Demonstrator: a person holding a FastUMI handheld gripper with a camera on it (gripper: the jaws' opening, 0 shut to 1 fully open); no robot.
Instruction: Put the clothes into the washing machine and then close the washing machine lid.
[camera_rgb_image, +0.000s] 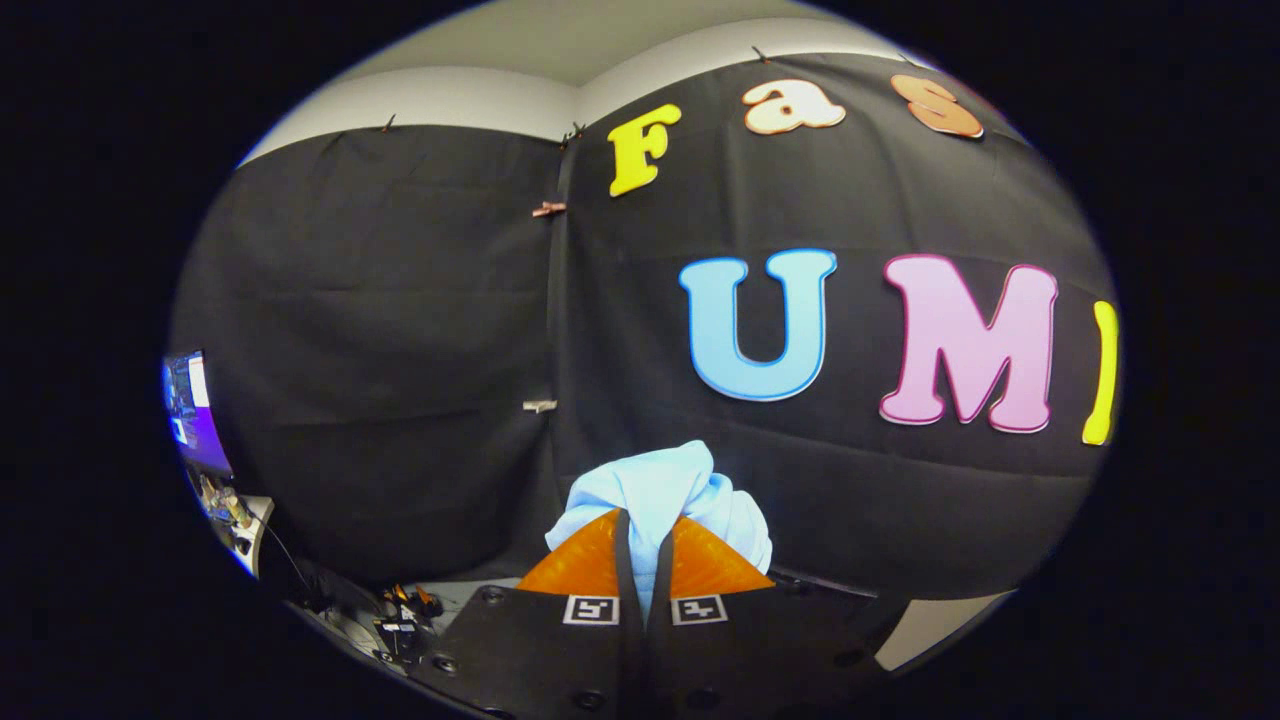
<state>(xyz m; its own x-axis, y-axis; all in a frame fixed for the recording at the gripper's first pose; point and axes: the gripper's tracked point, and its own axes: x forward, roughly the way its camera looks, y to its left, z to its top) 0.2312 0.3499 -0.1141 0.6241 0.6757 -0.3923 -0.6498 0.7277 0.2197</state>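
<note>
Item, left of the garment: a lit screen (188, 405) stood well off to that side, with a white shelf edge (250, 535) of small clutter below it. Nearer, low beside the gripper body, lay a tangle of cables and clips (400, 615).

Item, centre: your gripper (643, 535) had its two orange fingers (585, 560) drawn nearly together, clamped on a fold of the light blue garment (660, 490). The cloth bunched up above and beyond the fingertips and spilled slightly to their right, lifted clear against the black booth cloth (400, 330).

Handling, judged: light, soft and limp, so it would drape and swing. The fabric looked smooth, so a thin fold might slip. You did well to take a thick gathered bunch, not an edge.

Item, right of the garment: a pale surface corner (935, 630) sat low beyond the gripper body.
</note>
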